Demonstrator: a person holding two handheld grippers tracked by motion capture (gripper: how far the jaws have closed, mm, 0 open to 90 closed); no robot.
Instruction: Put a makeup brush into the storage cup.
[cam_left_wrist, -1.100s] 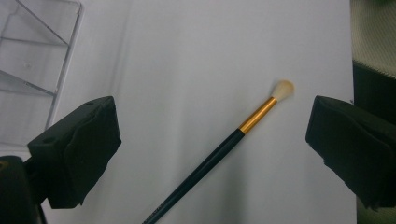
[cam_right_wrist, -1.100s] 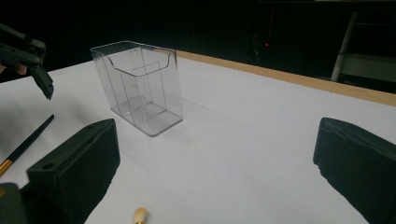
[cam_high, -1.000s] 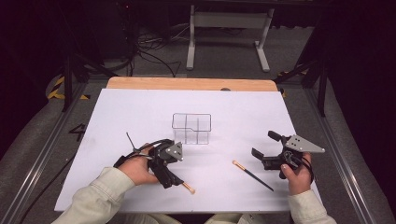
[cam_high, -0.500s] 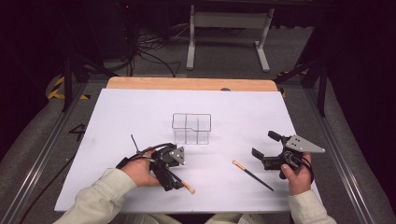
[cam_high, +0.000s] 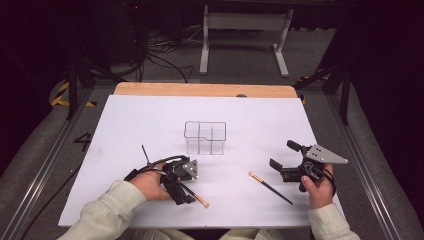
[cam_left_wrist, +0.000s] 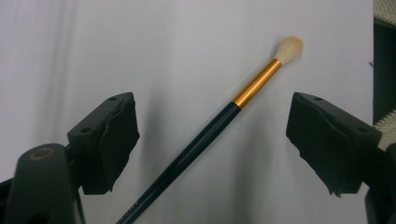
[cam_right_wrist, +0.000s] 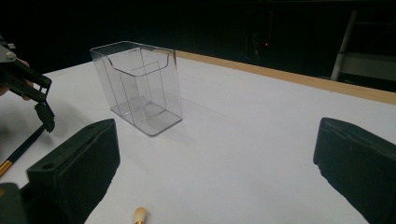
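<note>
Left gripper (cam_high: 186, 192) hangs over the near edge of the tabletop (cam_high: 150, 120), jaws closing around the first brush (cam_left_wrist: 205, 140), not yet pinching. Right gripper (cam_high: 290, 161) waits open. Clear organizer (cam_high: 205, 137) mid-table stands unfilled; second brush (cam_high: 270, 187) untouched.

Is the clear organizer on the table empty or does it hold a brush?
Empty. The clear organizer shows bare compartments; both brushes lie on the table.

Pale cream sleeves (cam_high: 107, 212); each black claw (cam_high: 184, 196) carries a grey triangular plate, apparently screwed, and thin black cable.
</note>
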